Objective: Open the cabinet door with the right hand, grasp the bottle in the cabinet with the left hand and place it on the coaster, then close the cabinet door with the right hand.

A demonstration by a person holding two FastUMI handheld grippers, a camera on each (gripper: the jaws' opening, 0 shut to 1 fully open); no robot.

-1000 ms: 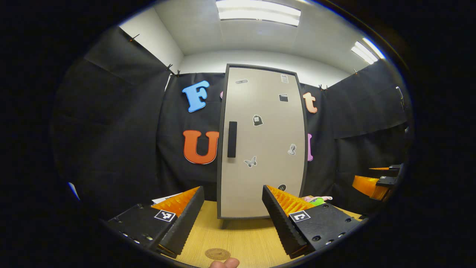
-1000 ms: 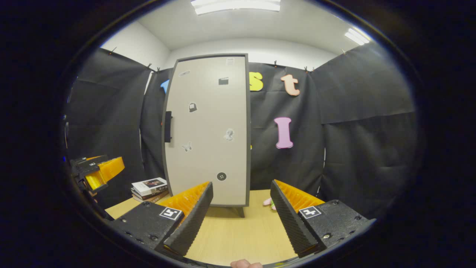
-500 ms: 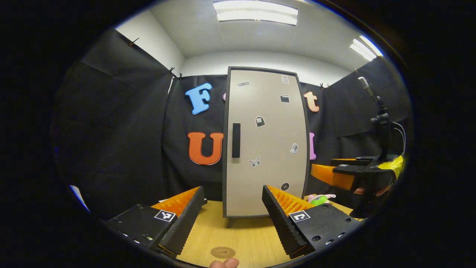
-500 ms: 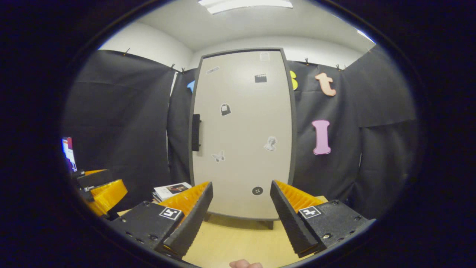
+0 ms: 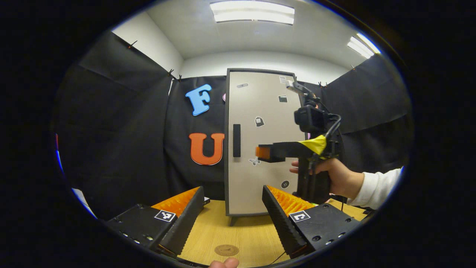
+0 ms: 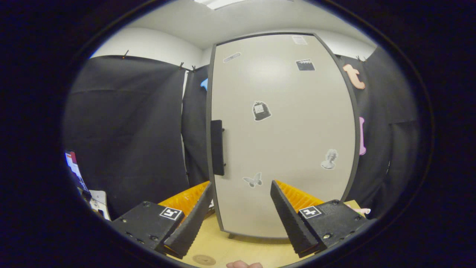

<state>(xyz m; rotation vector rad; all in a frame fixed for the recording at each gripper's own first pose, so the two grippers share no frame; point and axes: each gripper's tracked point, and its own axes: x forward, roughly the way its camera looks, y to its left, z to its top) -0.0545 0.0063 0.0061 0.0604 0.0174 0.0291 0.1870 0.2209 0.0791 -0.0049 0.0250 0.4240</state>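
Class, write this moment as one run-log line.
step: reach for handle | cabinet door: closed | right gripper: open, near door | left gripper: open, empty | coaster: bare

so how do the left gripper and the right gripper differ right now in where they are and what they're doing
The right gripper is raised in front of the tall beige cabinet door, near its black vertical handle; the left gripper sits low over the light wooden table, farther from the door.
The right gripper points across the door toward the handle; the left gripper points straight at the door.
Shared: both are open and hold nothing, and the door is closed.
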